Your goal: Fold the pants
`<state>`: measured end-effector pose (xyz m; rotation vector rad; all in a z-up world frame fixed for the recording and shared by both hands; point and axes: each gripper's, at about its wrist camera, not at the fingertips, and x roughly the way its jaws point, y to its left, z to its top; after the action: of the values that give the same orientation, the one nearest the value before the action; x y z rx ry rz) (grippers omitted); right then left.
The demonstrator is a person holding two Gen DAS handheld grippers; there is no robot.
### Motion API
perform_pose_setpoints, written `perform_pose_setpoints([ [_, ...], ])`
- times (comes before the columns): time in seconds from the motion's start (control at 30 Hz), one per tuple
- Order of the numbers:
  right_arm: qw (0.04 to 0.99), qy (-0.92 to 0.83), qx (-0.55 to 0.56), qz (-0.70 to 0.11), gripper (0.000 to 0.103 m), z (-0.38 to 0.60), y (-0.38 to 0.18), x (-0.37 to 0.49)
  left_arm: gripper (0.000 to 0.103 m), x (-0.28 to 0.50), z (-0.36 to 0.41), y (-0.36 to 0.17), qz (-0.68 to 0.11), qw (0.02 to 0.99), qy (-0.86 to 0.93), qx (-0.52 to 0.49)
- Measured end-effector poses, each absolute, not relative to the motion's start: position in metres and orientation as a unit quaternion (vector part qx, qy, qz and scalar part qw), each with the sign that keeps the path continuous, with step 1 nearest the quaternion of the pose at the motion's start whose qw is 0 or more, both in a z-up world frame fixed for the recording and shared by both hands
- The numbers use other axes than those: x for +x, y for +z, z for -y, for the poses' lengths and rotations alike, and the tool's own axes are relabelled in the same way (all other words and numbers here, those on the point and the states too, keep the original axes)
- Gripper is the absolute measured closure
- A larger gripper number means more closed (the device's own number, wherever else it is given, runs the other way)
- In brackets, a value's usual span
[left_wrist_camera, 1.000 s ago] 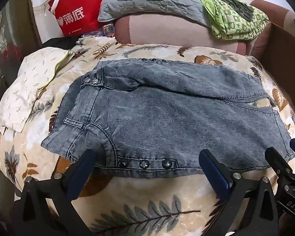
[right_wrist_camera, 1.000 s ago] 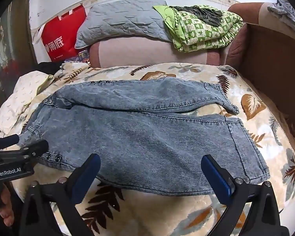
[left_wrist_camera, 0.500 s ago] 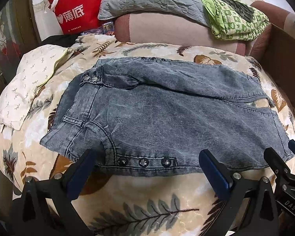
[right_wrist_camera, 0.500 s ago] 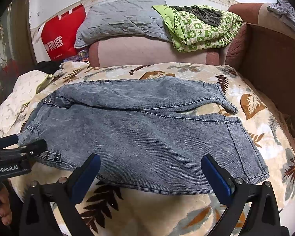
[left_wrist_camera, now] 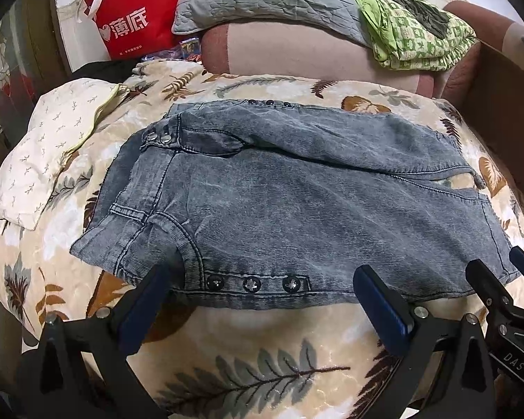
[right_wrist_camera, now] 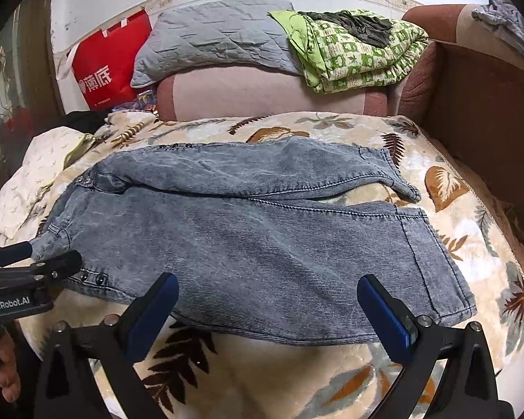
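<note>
Grey-blue denim pants (left_wrist_camera: 297, 202) (right_wrist_camera: 255, 241) lie flat across a leaf-patterned blanket, waistband to the left, leg hems to the right, the far leg lying partly over the near one. My left gripper (left_wrist_camera: 258, 289) hovers open at the near edge by the waist, just above a row of three snap buttons (left_wrist_camera: 253, 283). Further right, my right gripper (right_wrist_camera: 267, 300) is open over the near leg's lower edge. Neither holds cloth. Each gripper shows at the edge of the other's view, the left one (right_wrist_camera: 35, 262) at the waist corner and the right one (left_wrist_camera: 499, 279) at the hem.
The leaf-patterned blanket (left_wrist_camera: 248, 366) covers a sofa seat. A white patterned pillow (left_wrist_camera: 52, 153) lies at the left. Behind are the pink backrest (right_wrist_camera: 262, 94), a grey pillow (right_wrist_camera: 220, 38), a green folded quilt (right_wrist_camera: 359, 49) and a red bag (right_wrist_camera: 108, 66). A brown armrest (right_wrist_camera: 489, 122) rises at right.
Both grippers have eased slightly toward the pants' near edge. Both stay open and the pants have not moved.
</note>
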<state>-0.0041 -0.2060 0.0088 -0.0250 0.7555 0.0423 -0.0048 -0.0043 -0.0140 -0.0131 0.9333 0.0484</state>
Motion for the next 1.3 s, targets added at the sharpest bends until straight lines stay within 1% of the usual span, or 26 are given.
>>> perform_pose_setpoints([
  [1.3, 0.924, 0.014, -0.018, -0.381, 0.000, 0.205, -0.001, -0.001, 0.000, -0.005, -0.006, -0.021, -0.457, 0.889, 0.024, -0.027],
])
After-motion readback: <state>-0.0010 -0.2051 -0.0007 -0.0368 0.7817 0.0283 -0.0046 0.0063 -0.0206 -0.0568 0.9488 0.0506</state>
